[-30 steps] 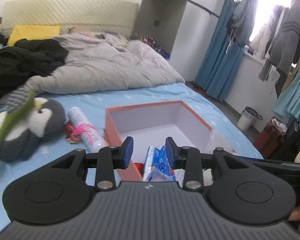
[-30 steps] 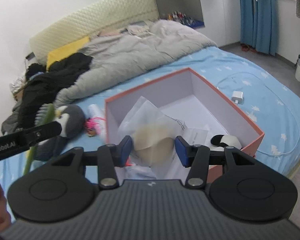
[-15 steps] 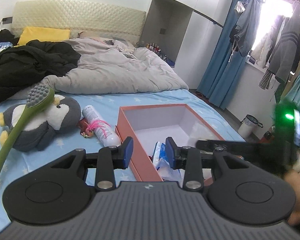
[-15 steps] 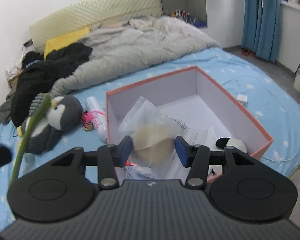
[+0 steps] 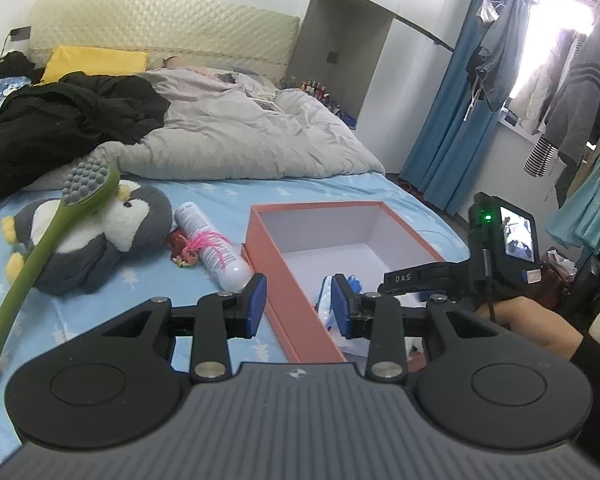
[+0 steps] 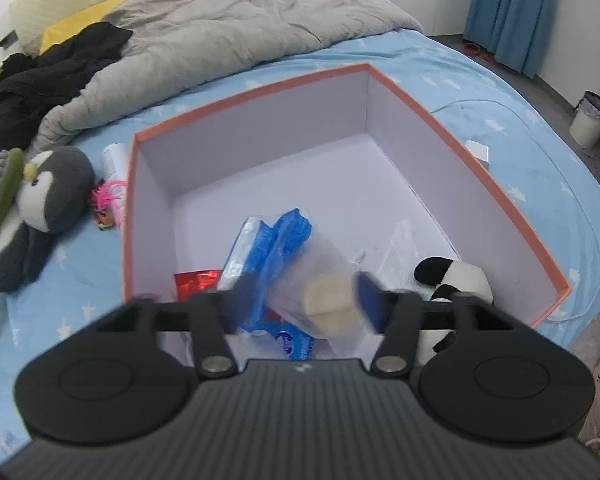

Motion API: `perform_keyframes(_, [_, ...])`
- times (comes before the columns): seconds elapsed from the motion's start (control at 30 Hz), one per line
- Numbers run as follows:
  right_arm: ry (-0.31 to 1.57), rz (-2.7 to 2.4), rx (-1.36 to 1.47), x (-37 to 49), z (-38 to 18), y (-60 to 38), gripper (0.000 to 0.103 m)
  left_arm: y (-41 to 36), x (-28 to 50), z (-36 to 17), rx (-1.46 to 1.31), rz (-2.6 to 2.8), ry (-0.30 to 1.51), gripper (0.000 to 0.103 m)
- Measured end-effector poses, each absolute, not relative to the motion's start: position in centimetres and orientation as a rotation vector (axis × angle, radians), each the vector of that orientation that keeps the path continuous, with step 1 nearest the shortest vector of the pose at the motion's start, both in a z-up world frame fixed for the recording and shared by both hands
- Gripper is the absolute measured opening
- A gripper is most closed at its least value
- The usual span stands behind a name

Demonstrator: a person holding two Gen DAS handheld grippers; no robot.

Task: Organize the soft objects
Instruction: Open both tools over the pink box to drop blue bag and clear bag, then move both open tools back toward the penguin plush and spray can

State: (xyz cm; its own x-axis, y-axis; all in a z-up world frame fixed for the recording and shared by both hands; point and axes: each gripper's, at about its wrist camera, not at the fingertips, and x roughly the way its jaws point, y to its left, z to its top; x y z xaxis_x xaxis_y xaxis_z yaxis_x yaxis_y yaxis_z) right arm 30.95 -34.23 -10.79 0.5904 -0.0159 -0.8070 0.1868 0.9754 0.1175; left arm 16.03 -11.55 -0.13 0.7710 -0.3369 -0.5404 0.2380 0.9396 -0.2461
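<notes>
The orange box (image 6: 480,148) sat on the bed (image 5: 100,312) already part filled: a blue tissue pack (image 6: 274,248), a red packet (image 6: 196,282), a small panda plush (image 6: 456,280) and a clear bag with a beige pad (image 6: 324,292) lay near its front. Still outside, left of the box, were the penguin plush (image 5: 100,236), a white tube (image 5: 212,244), a pink feathery toy (image 5: 196,246) and a green long-handled brush (image 5: 40,248) resting across the penguin, so I judged the sorting roughly half done.

The right gripper (image 6: 304,300) hung low over the box; its fingers had just been opening and stood wide, the clear bag between them but apparently let go. The left gripper (image 5: 296,308) had its fingers partly open and empty, straddling the box's near wall without touching it
</notes>
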Motion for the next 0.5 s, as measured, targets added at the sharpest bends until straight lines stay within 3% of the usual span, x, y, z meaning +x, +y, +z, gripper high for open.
perform_keyframes(0.03, [0.925,-0.112,0.21,30.8,-10.7,-34.3,0.089,-11.3,16.0,-0.2,-0.172,-0.309,0.619,0.041])
perform_keyframes(0.5, [0.79,-0.015,0.273,24.2,-5.6,-30.6,0.089,-8.4,13.8,1.0,-0.187,-0.288,0.57,0.041])
